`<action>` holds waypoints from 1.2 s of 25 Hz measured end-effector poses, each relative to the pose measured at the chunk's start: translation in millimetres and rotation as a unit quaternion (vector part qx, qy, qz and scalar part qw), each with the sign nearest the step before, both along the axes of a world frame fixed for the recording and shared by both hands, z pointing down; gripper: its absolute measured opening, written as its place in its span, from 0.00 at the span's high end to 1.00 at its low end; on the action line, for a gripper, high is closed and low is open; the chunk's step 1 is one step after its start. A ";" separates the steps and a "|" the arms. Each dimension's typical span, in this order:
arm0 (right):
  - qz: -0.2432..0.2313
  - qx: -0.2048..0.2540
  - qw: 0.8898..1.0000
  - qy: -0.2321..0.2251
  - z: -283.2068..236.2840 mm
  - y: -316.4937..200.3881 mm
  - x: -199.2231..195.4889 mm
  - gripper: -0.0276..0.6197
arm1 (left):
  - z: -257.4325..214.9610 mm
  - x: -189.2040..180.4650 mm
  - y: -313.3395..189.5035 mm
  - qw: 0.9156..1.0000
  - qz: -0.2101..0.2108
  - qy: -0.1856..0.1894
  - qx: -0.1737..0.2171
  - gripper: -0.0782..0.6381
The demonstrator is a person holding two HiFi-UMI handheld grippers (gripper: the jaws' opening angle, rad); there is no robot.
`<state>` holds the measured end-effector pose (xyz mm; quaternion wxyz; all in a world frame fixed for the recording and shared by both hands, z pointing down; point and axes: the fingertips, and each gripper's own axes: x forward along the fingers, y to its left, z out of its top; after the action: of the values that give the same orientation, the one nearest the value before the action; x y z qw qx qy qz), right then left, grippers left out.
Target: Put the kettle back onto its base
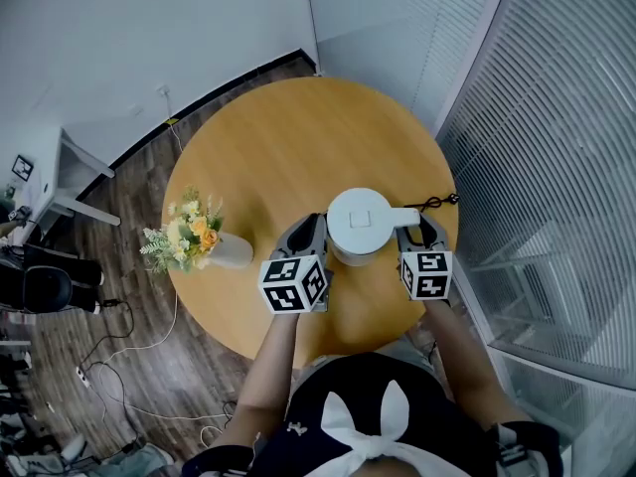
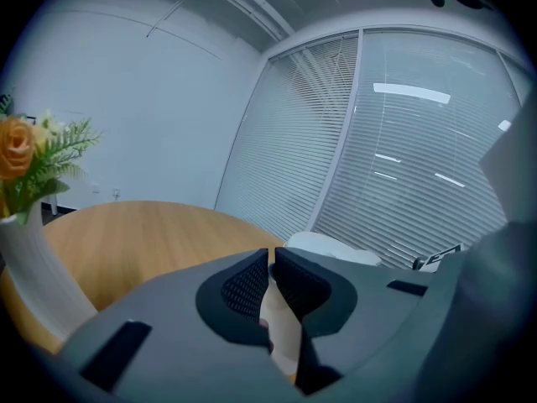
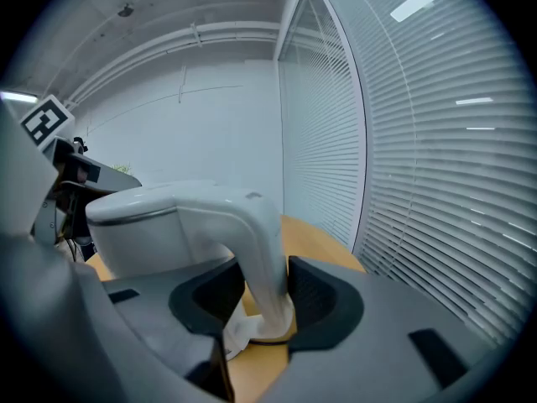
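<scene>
A white kettle (image 1: 358,223) stands on the round wooden table (image 1: 288,137), its handle (image 1: 404,216) pointing right. The handle (image 3: 262,250) runs down between my right gripper's (image 3: 267,290) pads, which press on both of its sides. That right gripper (image 1: 418,233) sits at the kettle's right. My left gripper (image 1: 307,232) rests close against the kettle's left side; I cannot tell whether it touches. In the left gripper view the left gripper (image 2: 271,269) has its jaws together with nothing in them, and the kettle's lid (image 2: 336,247) shows just beyond. The base is hidden; a black cord (image 1: 437,203) leads away from the kettle.
A white vase of yellow and orange flowers (image 1: 189,238) stands near the table's left edge, close to my left gripper. Glass walls with blinds (image 1: 556,147) run along the right. Cables lie on the wooden floor (image 1: 149,346) to the left.
</scene>
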<state>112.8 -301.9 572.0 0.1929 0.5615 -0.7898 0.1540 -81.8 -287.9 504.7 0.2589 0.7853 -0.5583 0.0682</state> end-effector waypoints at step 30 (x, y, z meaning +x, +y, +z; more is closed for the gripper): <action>-0.003 -0.008 0.999 -0.035 -39.3 37.6 11.7 0.76 | -6.9 -0.8 -0.9 0.998 0.013 -0.054 0.006 0.83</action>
<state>124.6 -264.3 532.7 0.1701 0.5522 -0.7963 0.1790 -82.6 -288.8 497.9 0.2228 0.7893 -0.5614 0.1104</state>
